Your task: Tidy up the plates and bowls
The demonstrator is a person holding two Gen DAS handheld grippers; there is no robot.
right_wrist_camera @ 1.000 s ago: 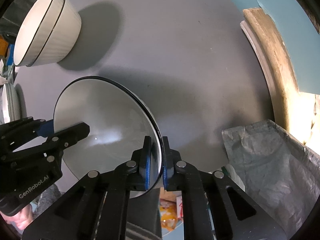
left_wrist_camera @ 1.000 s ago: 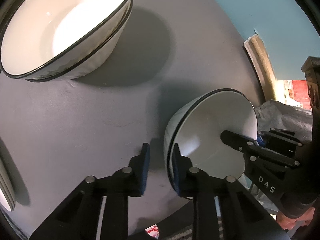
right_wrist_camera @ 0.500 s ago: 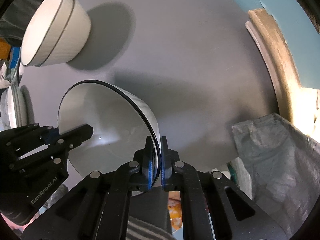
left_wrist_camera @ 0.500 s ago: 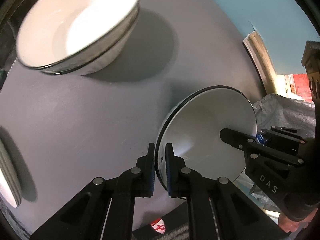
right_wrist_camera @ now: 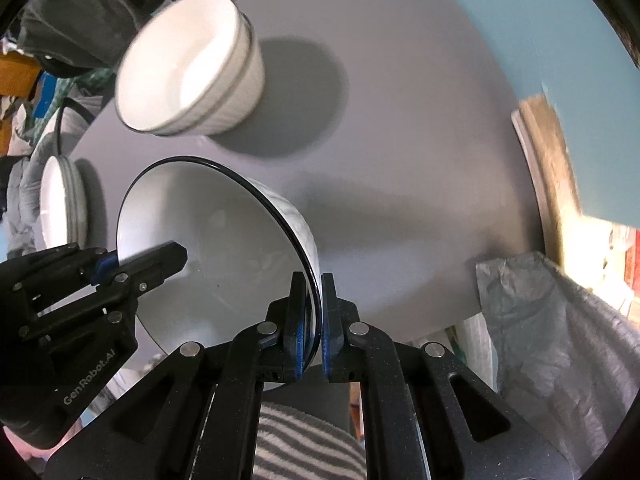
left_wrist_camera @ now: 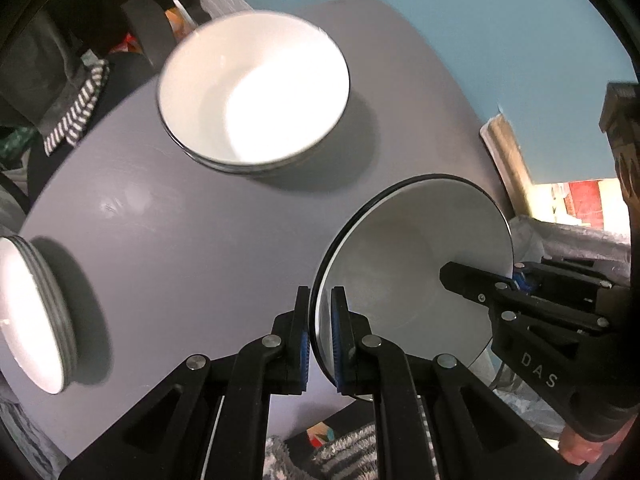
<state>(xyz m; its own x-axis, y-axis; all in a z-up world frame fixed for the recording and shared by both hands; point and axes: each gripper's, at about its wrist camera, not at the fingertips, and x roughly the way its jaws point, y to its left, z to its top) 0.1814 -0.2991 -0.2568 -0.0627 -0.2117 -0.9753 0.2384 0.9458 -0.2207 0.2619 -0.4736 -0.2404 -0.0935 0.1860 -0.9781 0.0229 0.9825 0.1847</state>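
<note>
A white bowl with a black rim [left_wrist_camera: 408, 272] [right_wrist_camera: 208, 256] hangs tilted above the grey round table [left_wrist_camera: 192, 240] [right_wrist_camera: 400, 160]. My left gripper [left_wrist_camera: 320, 320] is shut on its near rim, and my right gripper [right_wrist_camera: 314, 308] is shut on the opposite rim. Each gripper also shows in the other's view, the right gripper [left_wrist_camera: 516, 280] at right and the left gripper [right_wrist_camera: 108, 264] at left. Two stacked white bowls [left_wrist_camera: 256, 92] [right_wrist_camera: 188, 68] stand further back on the table. A stack of white plates [left_wrist_camera: 36, 316] [right_wrist_camera: 64, 204] sits at the table's left edge.
A blue wall [left_wrist_camera: 440, 20] lies behind the table. A wooden frame [right_wrist_camera: 552, 168] leans at the right, with grey plastic sheeting [right_wrist_camera: 560, 320] below it. Striped cloth [right_wrist_camera: 304, 440] and clutter lie beneath and to the left of the table.
The left gripper shut on the bowl's rim, which it earlier only straddled. Both grippers then rose with the bowl, so the table, bowl stack and plates look farther away.
</note>
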